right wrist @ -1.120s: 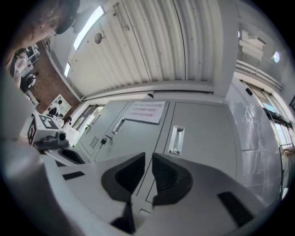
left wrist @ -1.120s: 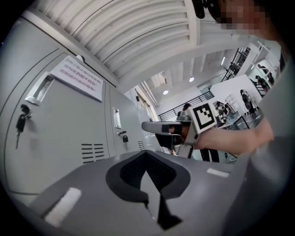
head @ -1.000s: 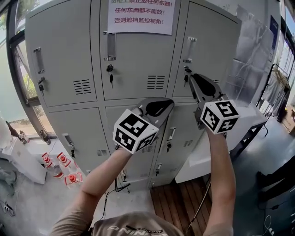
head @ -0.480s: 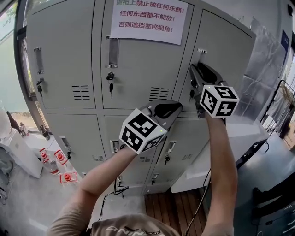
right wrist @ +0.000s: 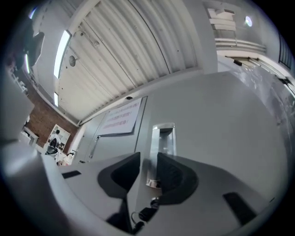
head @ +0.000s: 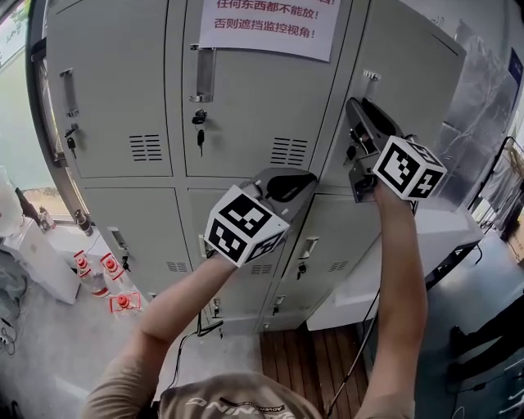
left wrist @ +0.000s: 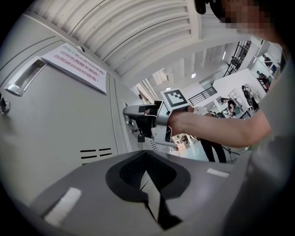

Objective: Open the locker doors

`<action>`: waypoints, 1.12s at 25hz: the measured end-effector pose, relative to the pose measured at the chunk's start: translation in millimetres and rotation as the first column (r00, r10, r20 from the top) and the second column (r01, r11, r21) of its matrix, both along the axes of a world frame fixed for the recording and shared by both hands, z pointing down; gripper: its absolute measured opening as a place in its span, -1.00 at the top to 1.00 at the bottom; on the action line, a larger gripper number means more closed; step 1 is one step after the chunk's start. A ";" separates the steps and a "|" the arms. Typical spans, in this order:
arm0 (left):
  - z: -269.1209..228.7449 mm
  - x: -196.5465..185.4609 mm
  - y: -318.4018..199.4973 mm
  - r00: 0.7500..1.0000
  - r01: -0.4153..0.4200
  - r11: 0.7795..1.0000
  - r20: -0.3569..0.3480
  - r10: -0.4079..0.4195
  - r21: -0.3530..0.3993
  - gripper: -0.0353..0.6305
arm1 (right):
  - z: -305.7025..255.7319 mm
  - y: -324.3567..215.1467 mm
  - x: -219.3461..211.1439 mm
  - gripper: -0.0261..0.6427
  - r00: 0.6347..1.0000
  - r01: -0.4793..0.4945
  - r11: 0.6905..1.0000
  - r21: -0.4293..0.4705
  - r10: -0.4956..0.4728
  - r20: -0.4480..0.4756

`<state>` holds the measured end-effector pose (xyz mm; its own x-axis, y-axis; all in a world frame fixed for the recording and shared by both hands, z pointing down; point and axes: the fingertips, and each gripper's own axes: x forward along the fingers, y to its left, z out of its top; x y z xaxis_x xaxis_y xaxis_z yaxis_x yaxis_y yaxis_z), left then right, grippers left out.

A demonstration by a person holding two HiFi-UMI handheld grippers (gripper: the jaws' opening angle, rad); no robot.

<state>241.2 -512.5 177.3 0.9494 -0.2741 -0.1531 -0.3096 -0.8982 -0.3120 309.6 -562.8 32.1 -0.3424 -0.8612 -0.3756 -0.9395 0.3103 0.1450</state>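
Our right tool (right wrist: 146,174) clamps the handle (right wrist: 163,138) of the upper-right door (head: 409,74); the left tool (left wrist: 147,173) is pinched together, empty. The door is probably stiff, light, hinged steel, so we pull at that handle.

It was a workplace locker area inside an industrial-style hall: a bank of grey steel lockers (head: 246,106) bore a printed notice (head: 266,24), under a corrugated metal ceiling (right wrist: 124,60) with strip lights (right wrist: 61,53) and a brick wall (right wrist: 41,120).

The notice (head: 266,24) runs off the top edge; the right gripper (head: 358,114) hides most of the handle (head: 371,78).
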 end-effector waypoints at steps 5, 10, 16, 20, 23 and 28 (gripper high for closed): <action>8.1 -3.1 9.5 1.000 -0.010 1.000 0.018 0.010 -0.001 0.87 | 1.6 50.7 -0.6 0.64 0.992 -0.065 0.997 0.030 0.067 -0.104; 16.3 11.6 40.6 0.997 -0.078 0.997 0.029 0.078 -0.005 0.88 | 6.1 122.1 17.2 0.64 0.969 -0.181 0.983 0.028 0.184 -0.166; 24.2 43.6 97.4 0.979 -0.200 0.980 0.046 0.200 -0.011 0.87 | 23.9 184.1 45.7 0.65 0.748 -0.535 0.842 0.071 0.511 -0.423; 27.7 54.6 131.7 0.964 -0.260 0.966 0.051 0.260 -0.013 0.87 | 38.4 216.3 81.1 0.66 0.698 -0.628 0.777 0.040 0.586 -0.413; 32.0 58.5 146.7 0.958 -0.281 0.960 0.062 0.281 -0.015 0.88 | 51.5 235.1 114.8 0.68 0.699 -0.665 0.747 -0.006 0.619 -0.358; 42.6 56.8 157.7 0.954 -0.287 0.958 0.085 0.288 -0.021 0.88 | 82.4 252.9 157.4 0.71 0.645 -0.740 0.669 -0.067 0.678 -0.353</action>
<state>298.0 -354.8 219.8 0.9977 0.0117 -0.0662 -0.0100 -0.9481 -0.3178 466.9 -309.9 114.5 0.3446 -0.9229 -0.1719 -0.8080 -0.3848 0.4461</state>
